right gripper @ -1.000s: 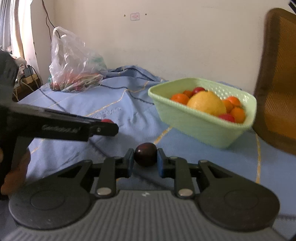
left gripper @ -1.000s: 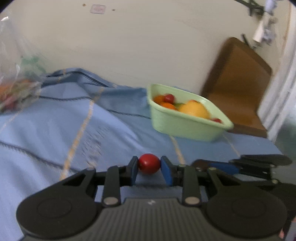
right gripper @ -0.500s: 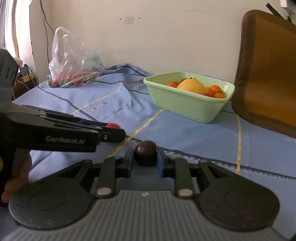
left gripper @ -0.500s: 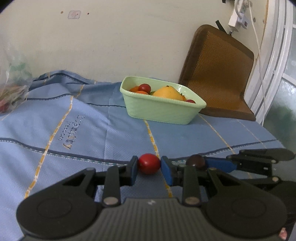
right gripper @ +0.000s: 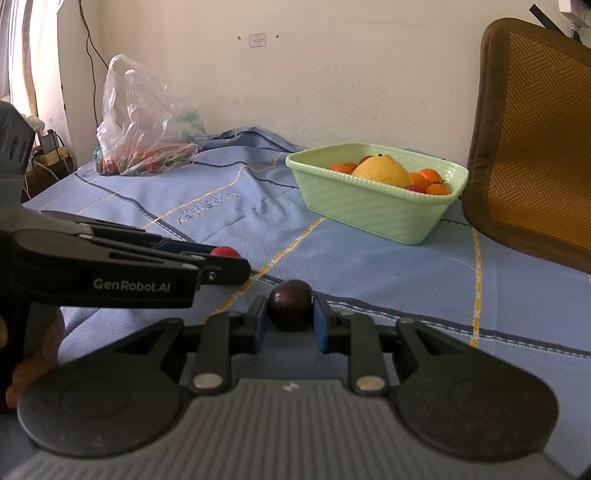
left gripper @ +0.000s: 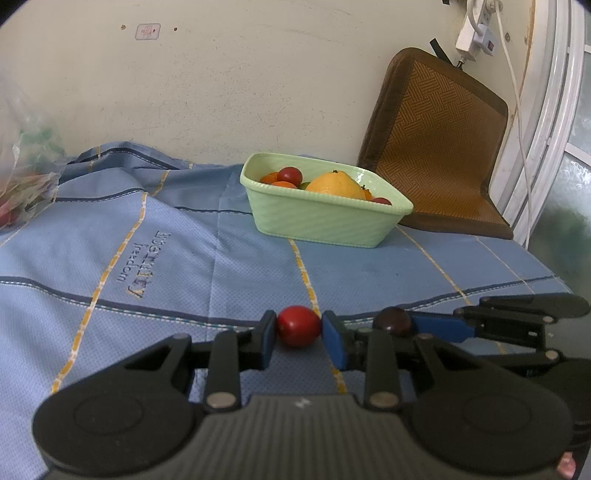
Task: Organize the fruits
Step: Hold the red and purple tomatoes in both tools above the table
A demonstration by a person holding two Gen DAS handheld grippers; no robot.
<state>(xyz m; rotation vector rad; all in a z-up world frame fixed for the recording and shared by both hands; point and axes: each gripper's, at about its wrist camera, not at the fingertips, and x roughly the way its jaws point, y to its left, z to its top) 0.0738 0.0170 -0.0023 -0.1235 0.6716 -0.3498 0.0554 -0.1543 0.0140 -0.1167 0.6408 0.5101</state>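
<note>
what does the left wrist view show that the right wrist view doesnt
Only the left wrist view shows the white power strip on the wall and the window frame.

Only the right wrist view shows the whole plastic bag and the hand holding the left tool.

Both show the green basket, the red fruit in the left tool, the dark fruit in the right tool, and the brown cushion.

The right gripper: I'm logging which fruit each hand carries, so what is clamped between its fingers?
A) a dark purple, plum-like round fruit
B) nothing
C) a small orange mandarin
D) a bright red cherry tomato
A: in the right wrist view the right gripper has its blue-padded fingers closed on a dark purple, plum-like round fruit; the small bright red round fruit is in the left gripper.
</note>
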